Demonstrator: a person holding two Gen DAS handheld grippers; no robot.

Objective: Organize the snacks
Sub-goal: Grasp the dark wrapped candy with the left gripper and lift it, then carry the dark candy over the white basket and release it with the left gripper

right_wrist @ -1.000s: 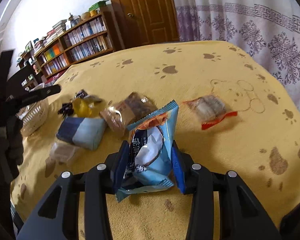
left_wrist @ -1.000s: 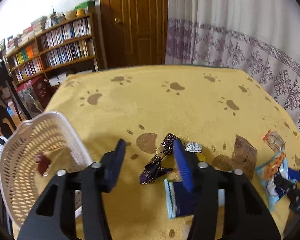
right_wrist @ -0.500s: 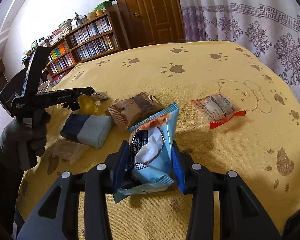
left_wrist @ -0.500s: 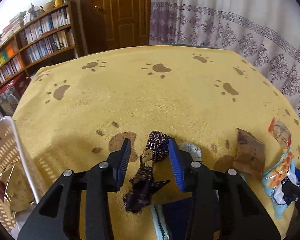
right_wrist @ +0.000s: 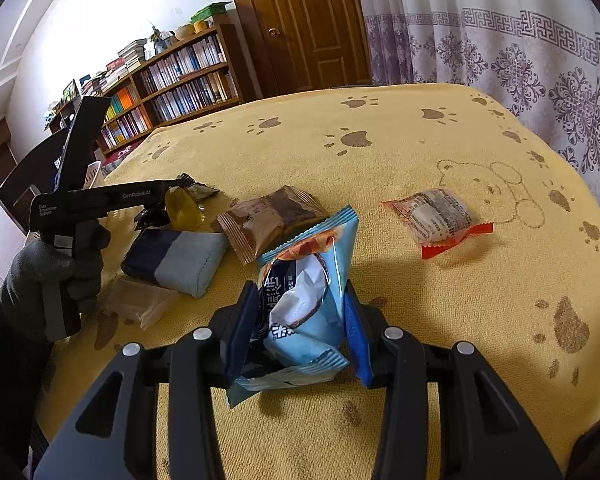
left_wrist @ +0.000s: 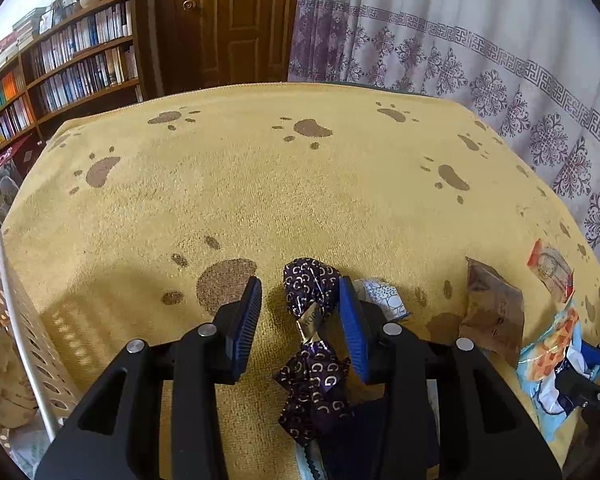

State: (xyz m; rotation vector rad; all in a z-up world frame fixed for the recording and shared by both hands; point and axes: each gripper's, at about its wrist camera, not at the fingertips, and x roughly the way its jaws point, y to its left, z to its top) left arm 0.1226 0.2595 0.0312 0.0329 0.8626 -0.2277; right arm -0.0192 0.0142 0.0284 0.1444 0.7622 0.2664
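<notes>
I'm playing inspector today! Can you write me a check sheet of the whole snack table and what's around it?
Surface: yellow paw-print towel covers the table.
Job's things: purple candy, brown packet, red-edged packet, navy-and-grey pack, yellow candy, white basket.
Clutter: nothing seen.
Grippers: left gripper open around the purple candy; right gripper shut on the blue snack bag.
Cables: nothing seen.
Surroundings: bookshelf, wooden door, patterned curtain.
</notes>
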